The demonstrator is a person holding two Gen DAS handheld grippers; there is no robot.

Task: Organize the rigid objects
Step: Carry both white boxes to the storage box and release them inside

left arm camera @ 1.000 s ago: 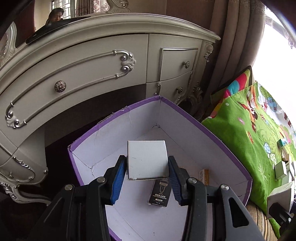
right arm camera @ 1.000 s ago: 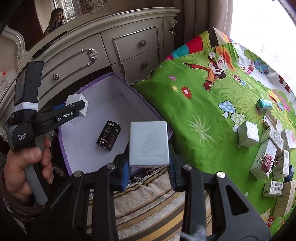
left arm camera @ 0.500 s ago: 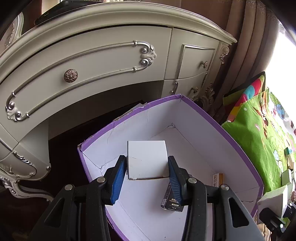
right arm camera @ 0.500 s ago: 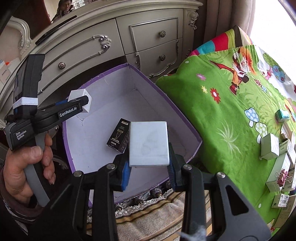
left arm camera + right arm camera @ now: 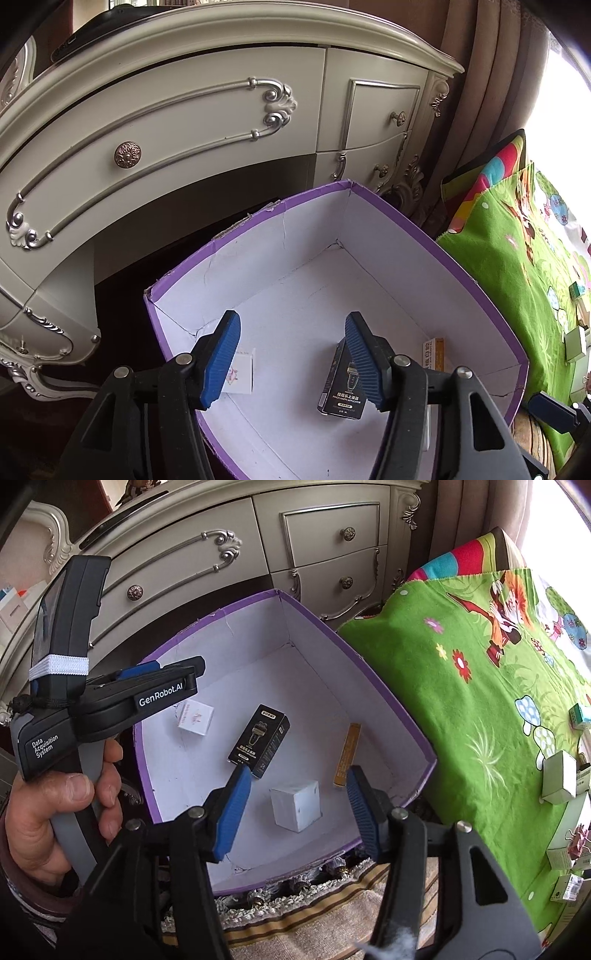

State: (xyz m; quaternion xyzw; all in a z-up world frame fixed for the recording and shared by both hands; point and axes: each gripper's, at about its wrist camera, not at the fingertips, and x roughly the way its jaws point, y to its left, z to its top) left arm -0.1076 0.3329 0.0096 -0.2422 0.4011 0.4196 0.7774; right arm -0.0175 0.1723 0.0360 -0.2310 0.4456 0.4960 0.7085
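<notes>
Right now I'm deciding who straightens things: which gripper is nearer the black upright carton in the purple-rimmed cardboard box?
Left. The left gripper hangs right over the black carton, one finger overlapping it. The right gripper hangs over the white cube, nearer the box's front edge. Both jaws are opening, empty.

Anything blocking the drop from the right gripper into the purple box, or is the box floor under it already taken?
Nothing visible blocks it. The right gripper is opening above the purple box, nothing between its pads. A white cube lies on the floor below; the black carton and yellow box sit further in, apart.
</notes>
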